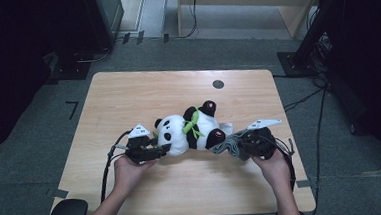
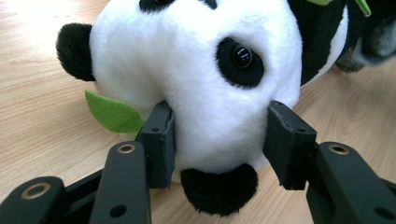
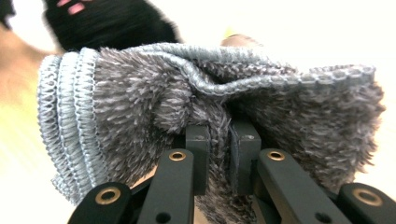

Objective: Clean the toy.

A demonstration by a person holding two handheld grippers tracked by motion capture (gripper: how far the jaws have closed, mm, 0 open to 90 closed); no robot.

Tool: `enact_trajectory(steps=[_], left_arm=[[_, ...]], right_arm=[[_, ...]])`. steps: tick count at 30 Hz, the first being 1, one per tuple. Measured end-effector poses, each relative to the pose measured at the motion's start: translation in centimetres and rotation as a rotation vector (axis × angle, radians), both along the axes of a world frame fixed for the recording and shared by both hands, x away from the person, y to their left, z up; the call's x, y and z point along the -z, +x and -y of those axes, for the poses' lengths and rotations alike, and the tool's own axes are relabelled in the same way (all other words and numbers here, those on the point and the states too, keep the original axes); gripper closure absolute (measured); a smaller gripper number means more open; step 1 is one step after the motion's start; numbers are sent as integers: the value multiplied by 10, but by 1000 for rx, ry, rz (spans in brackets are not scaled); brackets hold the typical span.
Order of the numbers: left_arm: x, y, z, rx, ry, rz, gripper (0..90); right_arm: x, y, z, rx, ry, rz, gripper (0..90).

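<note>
**Desk:** Grey fuzzy sock [image 3: 210, 107], bunched between my right gripper's [image 3: 219, 135] jaws. Was that pinch firm?

**Operator:** It was. I had the right claw clamped nearly flat on a fold just below the ribbed cuff, with the sock hanging off it at four o'clock on the table [image 1: 127, 91], next to the panda's foot [image 1: 216, 134].

**Desk:** And the toy itself?

**Operator:** I had the plush panda [image 1: 187, 130] on its back at the table's centre, head toward nine o'clock, feet toward three. My left gripper [image 2: 217, 140] squeezed the muzzle, both pads pressed into the white fur, jaws partway closed.

**Desk:** How did you judge the step?

**Operator:** As dressing that foot. I reckoned the head grip should hold without crushing, purely as an anchor. One pinch could not open the cuff, so the foot had to slide in at the cuff's slack side, pulled from three o'clock toward nine.

**Desk:** Risks?

**Operator:** The green leaf [image 2: 112, 112] at the left jaw could snag, and the plush might twist.
</note>
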State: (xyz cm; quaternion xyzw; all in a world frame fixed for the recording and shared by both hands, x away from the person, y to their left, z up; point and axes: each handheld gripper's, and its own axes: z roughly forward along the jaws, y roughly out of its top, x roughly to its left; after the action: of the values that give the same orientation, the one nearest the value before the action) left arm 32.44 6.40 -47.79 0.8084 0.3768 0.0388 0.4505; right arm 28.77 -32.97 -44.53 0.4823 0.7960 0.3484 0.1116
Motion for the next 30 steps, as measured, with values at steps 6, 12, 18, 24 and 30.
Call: enact_trajectory(steps=[6, 12, 18, 24, 30], left_arm=[[-1, 0, 0, -1, 9, 4, 499], [-2, 1, -3, -7, 15, 11, 501], [-2, 1, -2, -8, 12, 16, 498], [-2, 2, -3, -7, 11, 18, 497], [-1, 2, -3, -6, 11, 29, 489]], right_arm=[[-5, 8, 16, 65, 27, 46, 820], [-15, 21, 25, 128, 67, 96, 820], [-7, 43, 31, 169, 52, 72, 820], [4, 63, 44, 215, 11, 33, 818], [16, 80, 58, 266, -17, -2, 818]])
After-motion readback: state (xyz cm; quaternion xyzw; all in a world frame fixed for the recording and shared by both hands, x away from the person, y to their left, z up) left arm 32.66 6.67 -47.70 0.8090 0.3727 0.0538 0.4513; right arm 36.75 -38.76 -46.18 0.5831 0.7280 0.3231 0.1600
